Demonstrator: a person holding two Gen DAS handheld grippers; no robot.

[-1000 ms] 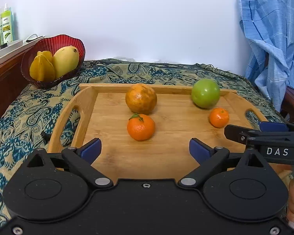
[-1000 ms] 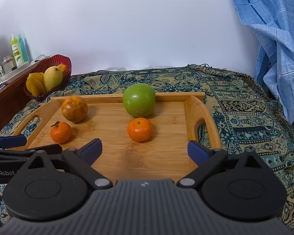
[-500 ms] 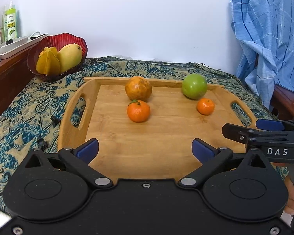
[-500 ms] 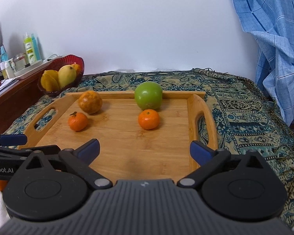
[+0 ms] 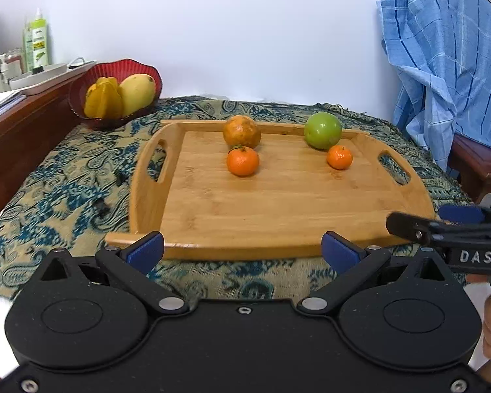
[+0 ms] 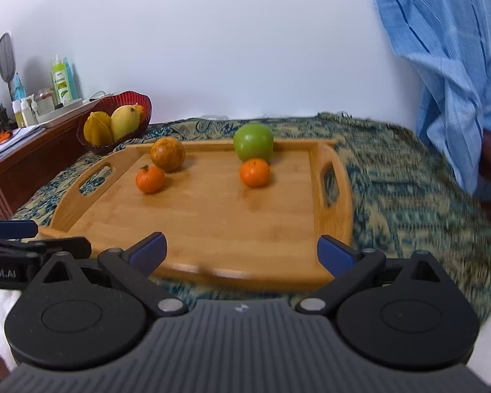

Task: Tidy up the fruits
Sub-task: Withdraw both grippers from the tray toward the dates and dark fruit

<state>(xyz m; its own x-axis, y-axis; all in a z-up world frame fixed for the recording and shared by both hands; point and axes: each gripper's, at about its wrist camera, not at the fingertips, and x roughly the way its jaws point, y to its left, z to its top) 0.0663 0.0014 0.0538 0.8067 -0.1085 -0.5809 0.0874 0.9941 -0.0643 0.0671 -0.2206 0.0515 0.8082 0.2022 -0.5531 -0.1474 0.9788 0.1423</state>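
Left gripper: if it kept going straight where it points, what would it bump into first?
Probably the near rim of the tray, which lies between the open fingers of the left gripper. Depth is hard to judge.

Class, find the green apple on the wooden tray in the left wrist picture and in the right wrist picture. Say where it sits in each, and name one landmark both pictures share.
Left wrist view: the green apple sits right of centre, at the tray's far rim.
Right wrist view: the green apple sits near centre, at the far rim.
Shared landmark: the red fruit bowl, upper left.
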